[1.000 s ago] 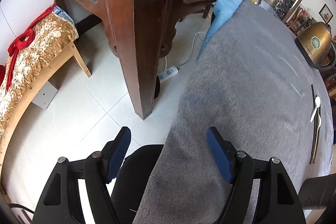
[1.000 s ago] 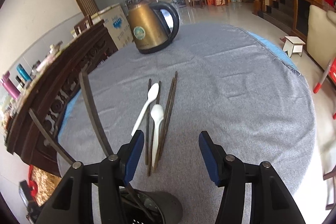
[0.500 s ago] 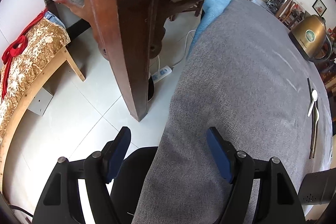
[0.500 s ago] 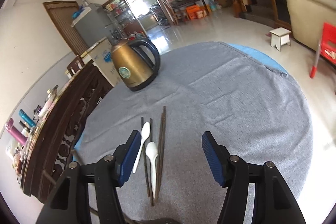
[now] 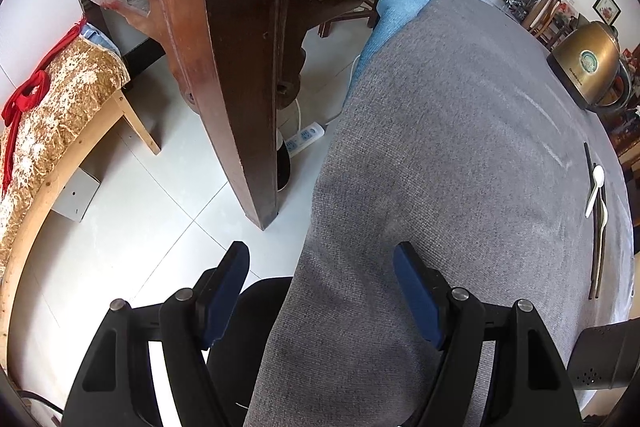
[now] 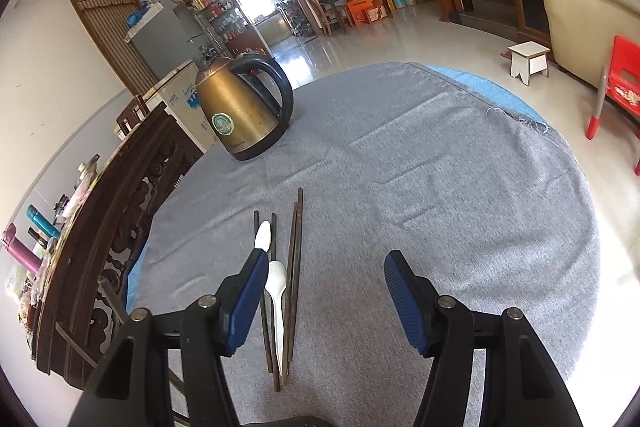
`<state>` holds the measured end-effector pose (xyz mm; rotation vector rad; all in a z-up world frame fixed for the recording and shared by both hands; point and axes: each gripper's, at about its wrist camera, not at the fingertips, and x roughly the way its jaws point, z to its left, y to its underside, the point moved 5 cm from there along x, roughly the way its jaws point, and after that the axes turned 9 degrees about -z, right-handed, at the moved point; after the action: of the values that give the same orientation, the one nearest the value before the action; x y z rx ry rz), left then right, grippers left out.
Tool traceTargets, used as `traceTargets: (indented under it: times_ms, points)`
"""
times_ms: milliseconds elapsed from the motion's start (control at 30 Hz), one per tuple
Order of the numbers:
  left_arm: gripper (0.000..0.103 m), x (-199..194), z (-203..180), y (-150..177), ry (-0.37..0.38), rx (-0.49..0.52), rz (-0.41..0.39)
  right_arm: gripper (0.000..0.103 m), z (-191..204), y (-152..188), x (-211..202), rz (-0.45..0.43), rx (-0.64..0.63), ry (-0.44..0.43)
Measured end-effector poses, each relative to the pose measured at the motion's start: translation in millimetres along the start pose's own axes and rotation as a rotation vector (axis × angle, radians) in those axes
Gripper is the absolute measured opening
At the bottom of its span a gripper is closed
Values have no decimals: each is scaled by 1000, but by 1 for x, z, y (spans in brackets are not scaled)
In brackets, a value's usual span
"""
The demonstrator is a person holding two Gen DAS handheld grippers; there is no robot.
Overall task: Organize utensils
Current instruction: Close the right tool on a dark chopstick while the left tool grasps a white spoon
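Left gripper [image 5: 320, 291]: blue-padded jaws spread wide, holding nothing, straddling the edge of the grey cloth-covered round table [image 5: 460, 147].
Right gripper [image 6: 324, 291]: jaws released, empty, above the cloth.
Utensils: 2 white plastic spoons [image 6: 277, 291] lying among dark wooden chopsticks [image 6: 295, 267] on the cloth, just beside the right gripper's left finger.
Brass-coloured electric kettle [image 6: 236, 115]: upright, well beyond the utensils.
Carved dark wooden sideboard [image 5: 224, 27]: beside the table.

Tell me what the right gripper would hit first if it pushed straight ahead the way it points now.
Probably the bare grey tablecloth: the open right gripper points across it. The white spoons and chopsticks lie just left of that line, the kettle farther left. Depth is unclear.
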<state>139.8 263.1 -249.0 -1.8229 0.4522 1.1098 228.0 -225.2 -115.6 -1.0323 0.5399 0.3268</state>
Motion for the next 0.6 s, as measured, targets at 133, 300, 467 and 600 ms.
traceTargets:
  times_ms: [133,300,467,600]
  points:
    - [75,-6,-3,-4,-14,15,-18,64,-4,0,4,6,12,-1]
    - [75,-19,-14,-16,-26,50,-62,64,-13,-6,19,26,22,2]
    - [75,-37,-48,-44,-27,153,-177,64,-27,-15,48,101,47,-25]
    - [76,-28,-104,-65,41,304,-192,64,-25,-17,81,186,27,-67]
